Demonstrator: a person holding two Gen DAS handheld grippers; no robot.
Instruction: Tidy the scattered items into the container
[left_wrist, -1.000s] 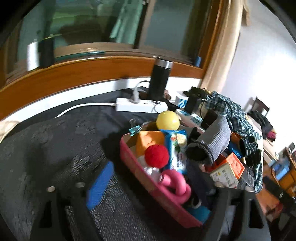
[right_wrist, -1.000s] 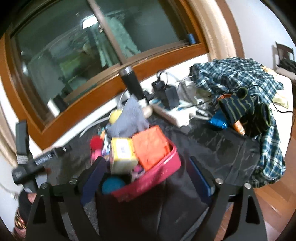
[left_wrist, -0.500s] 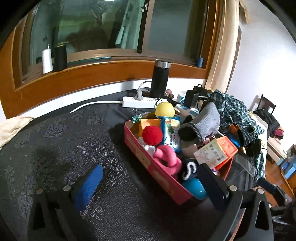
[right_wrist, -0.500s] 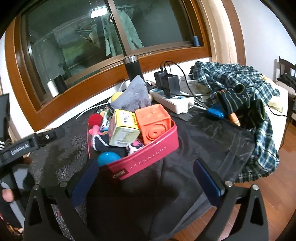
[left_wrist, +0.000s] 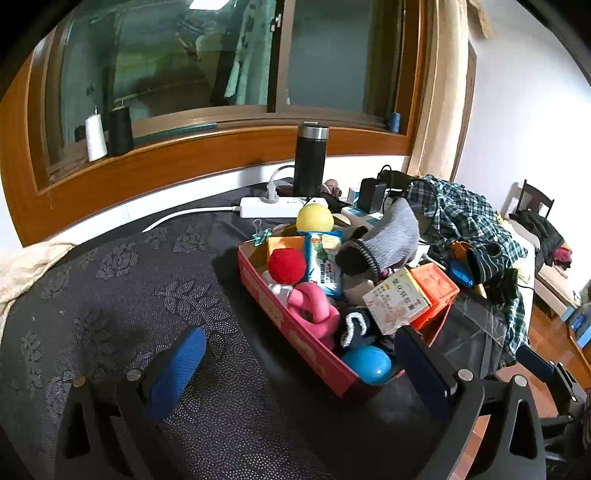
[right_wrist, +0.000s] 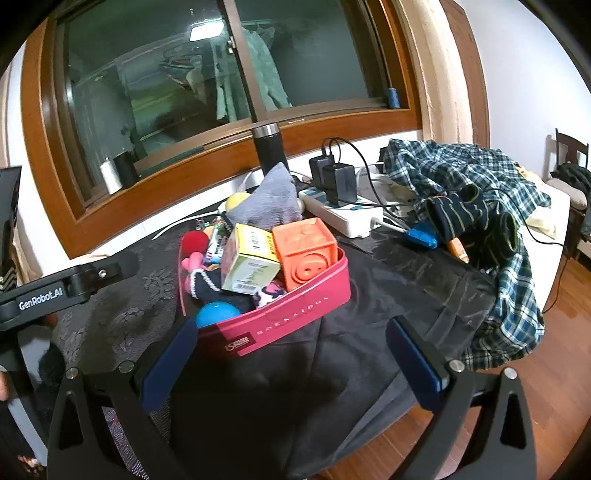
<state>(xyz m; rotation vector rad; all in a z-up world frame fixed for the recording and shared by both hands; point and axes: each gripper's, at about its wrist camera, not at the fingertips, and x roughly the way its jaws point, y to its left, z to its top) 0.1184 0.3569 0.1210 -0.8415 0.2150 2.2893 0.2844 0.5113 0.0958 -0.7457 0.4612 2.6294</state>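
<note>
A pink box (left_wrist: 291, 334) sits on the dark tablecloth, heaped with items: a yellow ball (left_wrist: 314, 218), a red pompom (left_wrist: 286, 266), a snack packet (left_wrist: 325, 266), a grey sock (left_wrist: 395, 240), a yellow-green carton (left_wrist: 397, 304), an orange cube (left_wrist: 436, 291), a pink toy (left_wrist: 314, 310) and a blue ball (left_wrist: 365, 363). The box also shows in the right wrist view (right_wrist: 295, 321). My left gripper (left_wrist: 299, 369) is open and empty, in front of the box's near corner. My right gripper (right_wrist: 295, 350) is open and empty, just before the box's front wall.
A black flask (left_wrist: 310, 162) and a white power strip (left_wrist: 273, 206) stand behind the box. A plaid shirt (right_wrist: 480, 192), chargers (right_wrist: 338, 181), dark socks (right_wrist: 465, 218) and a blue object (right_wrist: 421, 236) lie right. The table edge and wooden floor (right_wrist: 535, 369) are right.
Both grippers have pulled back and up from the box, so it looks smaller and more of the table shows. The box's contents have not moved.
</note>
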